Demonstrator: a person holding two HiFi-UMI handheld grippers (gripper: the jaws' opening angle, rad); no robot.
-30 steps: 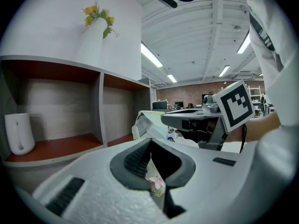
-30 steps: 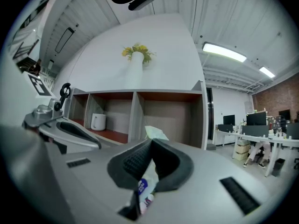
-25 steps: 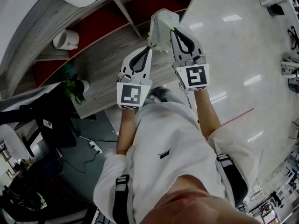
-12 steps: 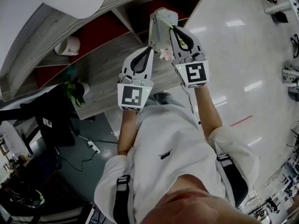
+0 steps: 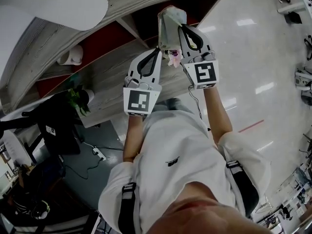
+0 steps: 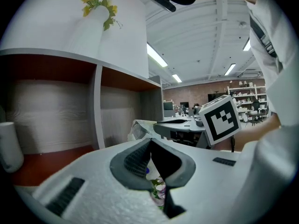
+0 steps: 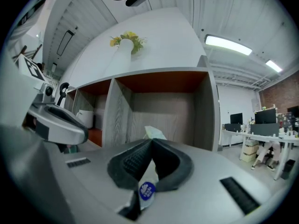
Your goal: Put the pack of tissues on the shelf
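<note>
The pack of tissues (image 5: pixel 170 19) is a pale soft packet with a flowered wrapper, held up in front of the grey shelf (image 5: pixel 112 67). My left gripper (image 5: pixel 156 51) is shut on the packet's lower wrapper edge (image 6: pixel 157 186). My right gripper (image 5: pixel 182 30) is shut on the other side, where a wrapper flap with a blue sticker (image 7: pixel 146 189) shows behind the closed jaws. The packet's far end (image 7: pixel 154 132) pokes out past the right jaws, level with an open shelf compartment (image 7: pixel 163 108). In the left gripper view the packet (image 6: pixel 140 128) lies beyond the shut left gripper (image 6: pixel 150 140), beside the right gripper.
The shelf has wood-grain dividers and red panels. A white mug (image 5: pixel 72 55) stands in a compartment to the left. A white vase with yellow flowers (image 7: pixel 125 43) sits on top of the shelf. A green plant (image 5: pixel 78 94) and a black chair stand lower left. Glossy floor lies to the right.
Both grippers have carried the packet closer to the shelf, upward in the head view. The packet's end now overlaps the compartment's opening. Both grips are unchanged.
</note>
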